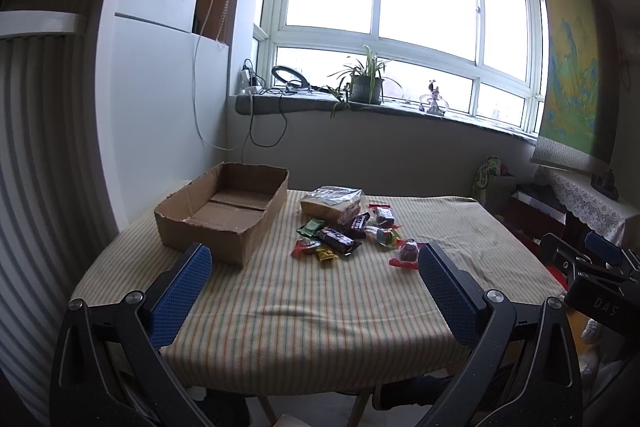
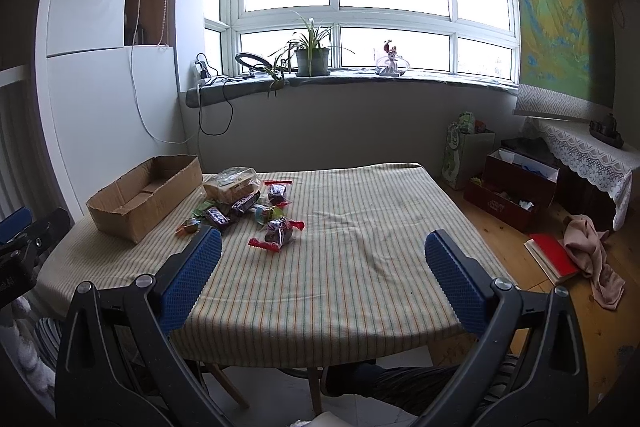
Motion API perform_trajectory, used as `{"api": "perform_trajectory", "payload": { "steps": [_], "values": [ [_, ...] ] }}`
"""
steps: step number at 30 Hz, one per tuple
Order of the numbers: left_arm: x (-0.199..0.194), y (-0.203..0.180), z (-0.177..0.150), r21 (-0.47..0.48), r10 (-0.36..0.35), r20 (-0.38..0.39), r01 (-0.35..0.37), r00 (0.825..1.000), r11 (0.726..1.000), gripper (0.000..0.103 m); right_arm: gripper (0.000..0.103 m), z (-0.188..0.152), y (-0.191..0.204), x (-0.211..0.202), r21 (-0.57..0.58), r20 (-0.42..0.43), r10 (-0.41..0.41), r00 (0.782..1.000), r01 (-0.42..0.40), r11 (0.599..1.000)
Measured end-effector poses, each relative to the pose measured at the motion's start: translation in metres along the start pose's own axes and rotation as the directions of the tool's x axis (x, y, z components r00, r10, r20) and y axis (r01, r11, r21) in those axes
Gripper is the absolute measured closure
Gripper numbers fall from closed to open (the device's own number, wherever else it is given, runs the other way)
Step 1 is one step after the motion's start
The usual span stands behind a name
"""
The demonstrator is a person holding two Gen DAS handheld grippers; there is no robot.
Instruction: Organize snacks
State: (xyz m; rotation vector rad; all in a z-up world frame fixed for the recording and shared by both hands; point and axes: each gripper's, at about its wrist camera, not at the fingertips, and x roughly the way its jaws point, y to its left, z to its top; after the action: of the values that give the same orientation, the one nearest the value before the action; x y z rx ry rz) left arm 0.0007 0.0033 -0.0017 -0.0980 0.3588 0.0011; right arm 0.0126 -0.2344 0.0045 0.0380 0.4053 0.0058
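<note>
Your left hand-held gripper [image 1: 316, 259] hangs over the near edge of the desk [image 1: 320, 307], with its blue pads [image 1: 182, 291] wide apart and nothing between them. Your right hand-held gripper [image 2: 322, 249] is also spread apart and holds nothing; it hangs over the near right part of the striped cloth [image 2: 360, 247]. In the left wrist view you see the right hand-held gripper at the right border, beside the desk.

Further on, near the middle of the desk, the snacks [image 1: 348, 227] lie in a loose heap on the cloth. The nearest one is a dark candy in a clear wrapper with red ends [image 1: 406, 253]; it lies a little apart from the others, toward you. Behind it are a dark chocolate bar [image 1: 338, 241], small green [image 1: 310, 227] and yellow [image 1: 326, 254] packets, and another wrapped dark candy [image 1: 384, 215]. At the back of the heap is a bag of sliced bread [image 1: 332, 205].

To the left of the snacks stands an open cardboard box [image 1: 224, 215], near the far left corner of the desk. You can see its bare bottom.

Behind the desk, on the windowsill [image 1: 380, 107], stand a potted plant [image 1: 366, 79] and a small figurine [image 1: 434, 99].
</note>
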Motion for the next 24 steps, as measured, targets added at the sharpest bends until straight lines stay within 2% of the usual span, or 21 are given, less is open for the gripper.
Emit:
{"api": "perform_trajectory", "payload": {
  "steps": [17,24],
  "values": [
    [0.008,-0.004,0.001,0.005,-0.007,-0.014,0.007,1.0,1.0,0.001,0.0,0.0,-0.003,0.009,0.007,-0.014,-0.008,1.0,0.008,1.0],
    [0.035,0.004,-0.004,-0.007,-0.025,-0.074,0.025,0.997,1.0,0.001,0.0,-0.002,-0.008,0.049,-0.008,-0.098,0.023,0.995,-0.024,1.0]
  ]
}}
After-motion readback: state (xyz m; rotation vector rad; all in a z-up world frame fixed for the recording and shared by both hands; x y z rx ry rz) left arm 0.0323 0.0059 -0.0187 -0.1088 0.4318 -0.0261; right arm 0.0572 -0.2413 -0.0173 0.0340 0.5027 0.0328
